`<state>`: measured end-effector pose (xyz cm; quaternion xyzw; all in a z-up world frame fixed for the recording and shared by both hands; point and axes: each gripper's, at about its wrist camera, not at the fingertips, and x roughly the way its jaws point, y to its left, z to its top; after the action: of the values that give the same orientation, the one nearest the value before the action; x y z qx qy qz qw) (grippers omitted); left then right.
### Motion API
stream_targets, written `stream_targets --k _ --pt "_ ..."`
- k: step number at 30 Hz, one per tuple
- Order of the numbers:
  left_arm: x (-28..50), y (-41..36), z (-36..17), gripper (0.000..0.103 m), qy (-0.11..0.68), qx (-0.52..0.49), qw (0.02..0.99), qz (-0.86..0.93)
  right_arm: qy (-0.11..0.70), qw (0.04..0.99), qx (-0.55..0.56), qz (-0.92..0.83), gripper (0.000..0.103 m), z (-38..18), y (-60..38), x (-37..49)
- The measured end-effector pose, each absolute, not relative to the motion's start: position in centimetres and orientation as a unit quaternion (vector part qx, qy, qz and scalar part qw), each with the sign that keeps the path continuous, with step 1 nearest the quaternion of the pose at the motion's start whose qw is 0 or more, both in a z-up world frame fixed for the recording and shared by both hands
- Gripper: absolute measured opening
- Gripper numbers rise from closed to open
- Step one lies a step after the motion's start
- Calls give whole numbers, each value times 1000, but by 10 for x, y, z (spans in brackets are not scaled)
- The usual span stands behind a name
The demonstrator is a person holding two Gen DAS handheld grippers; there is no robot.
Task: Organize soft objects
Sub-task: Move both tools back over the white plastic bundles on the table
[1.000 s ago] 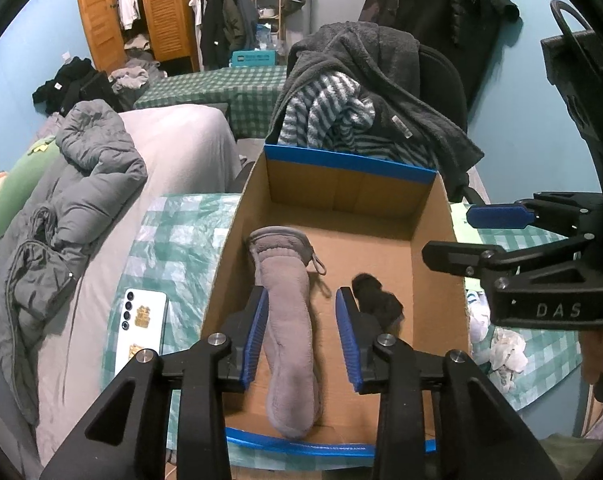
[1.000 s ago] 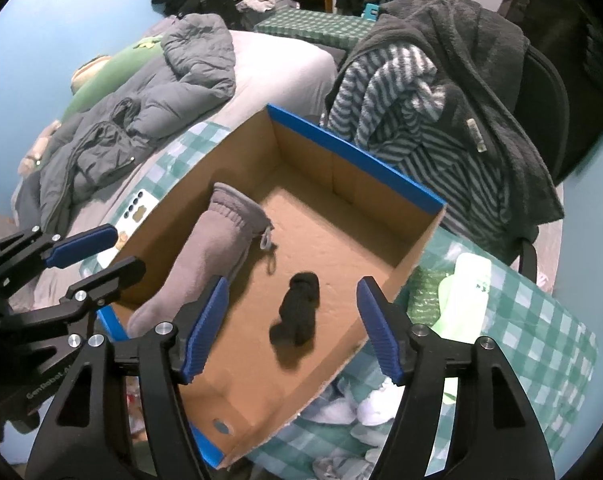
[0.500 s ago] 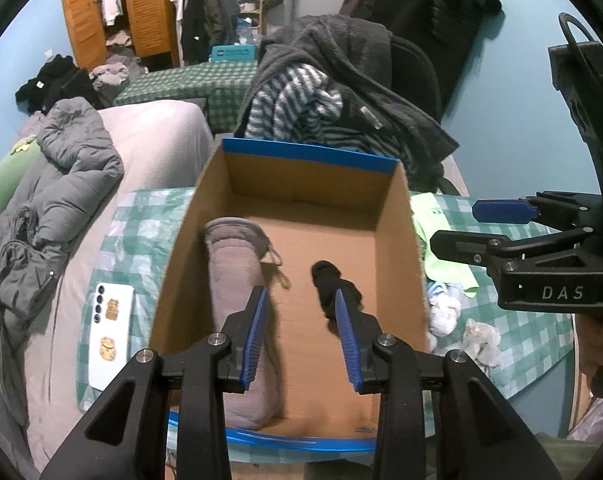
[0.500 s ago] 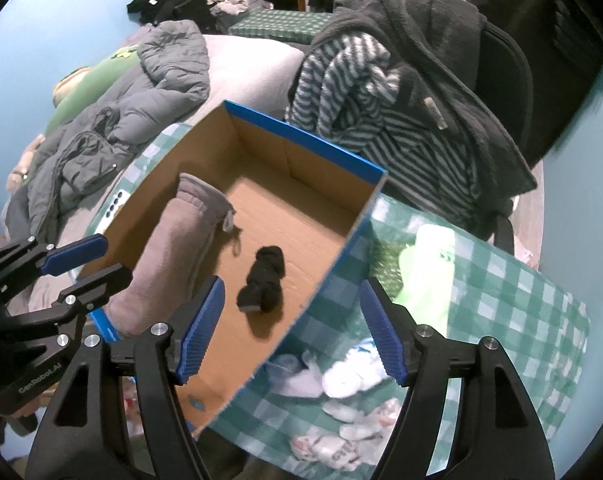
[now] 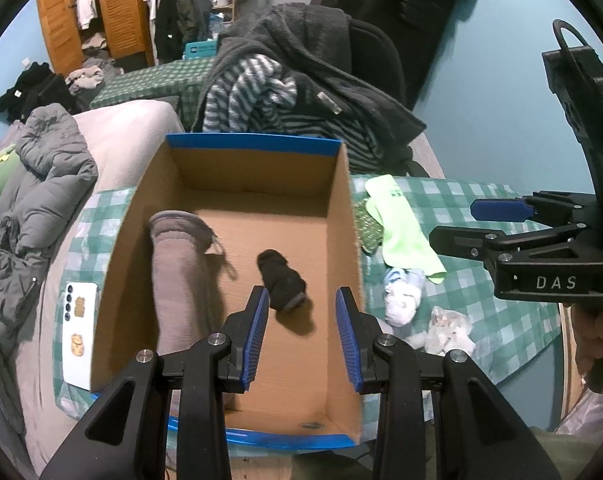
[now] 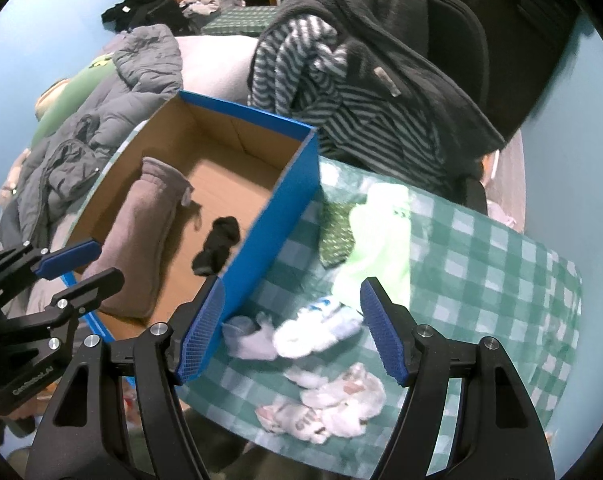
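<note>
An open cardboard box [image 5: 341, 208] [image 6: 277, 208] with blue edges stands on a green checked tablecloth. Inside it lie a long grey fleece sock [image 5: 177, 276] [image 6: 141, 240] and a rolled black sock [image 5: 281, 280] [image 6: 217, 244]. My left gripper [image 5: 301, 296] [image 6: 85, 270] hovers over the box near the black sock, its jaws narrowly apart with nothing between them. My right gripper [image 6: 292, 286] [image 5: 481, 224] stands open above the cloth just right of the box. Under it lie white-and-blue socks [image 6: 317, 330] [image 5: 401, 300]. Nearer me is a white printed pair [image 6: 333, 408], and further back a neon green sock [image 6: 377, 240] [image 5: 405, 232].
A dark green patterned sock [image 6: 335, 236] lies beside the neon one. A white phone [image 5: 77, 316] lies left of the box. A chair draped with striped and dark garments [image 5: 285, 92] stands behind the box. A grey jacket [image 5: 33, 200] covers the bed on the left. The table edge [image 6: 381, 464] is near me.
Both grippers have moved to the right. The left went from over the grey sock to beside the black sock. The right left the box and now hangs over the white socks.
</note>
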<state>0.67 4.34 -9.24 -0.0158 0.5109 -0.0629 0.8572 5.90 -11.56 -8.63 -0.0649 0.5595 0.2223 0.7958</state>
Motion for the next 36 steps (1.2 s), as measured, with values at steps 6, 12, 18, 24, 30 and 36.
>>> stream_targets --k 6,12,18,24,30,36 --pt "5 27 -94 35 515 -14 854 -69 569 793 -58 211 71 -92 -140 54" --pt "2 7 -96 35 520 -9 851 -77 579 788 -52 201 71 -99 -162 47" --pt "-1 -13 -100 35 526 -7 846 -86 587 785 -47 194 71 -103 -179 41" --pt "-5 -32 -104 35 532 1 841 -96 594 781 -44 187 71 -109 -197 35" --pt "-7 -48 -112 35 540 8 835 -105 600 778 -41 181 71 -115 -208 28" --pt "-9 -63 -124 35 551 18 827 -114 608 774 -34 173 71 -122 -219 22"
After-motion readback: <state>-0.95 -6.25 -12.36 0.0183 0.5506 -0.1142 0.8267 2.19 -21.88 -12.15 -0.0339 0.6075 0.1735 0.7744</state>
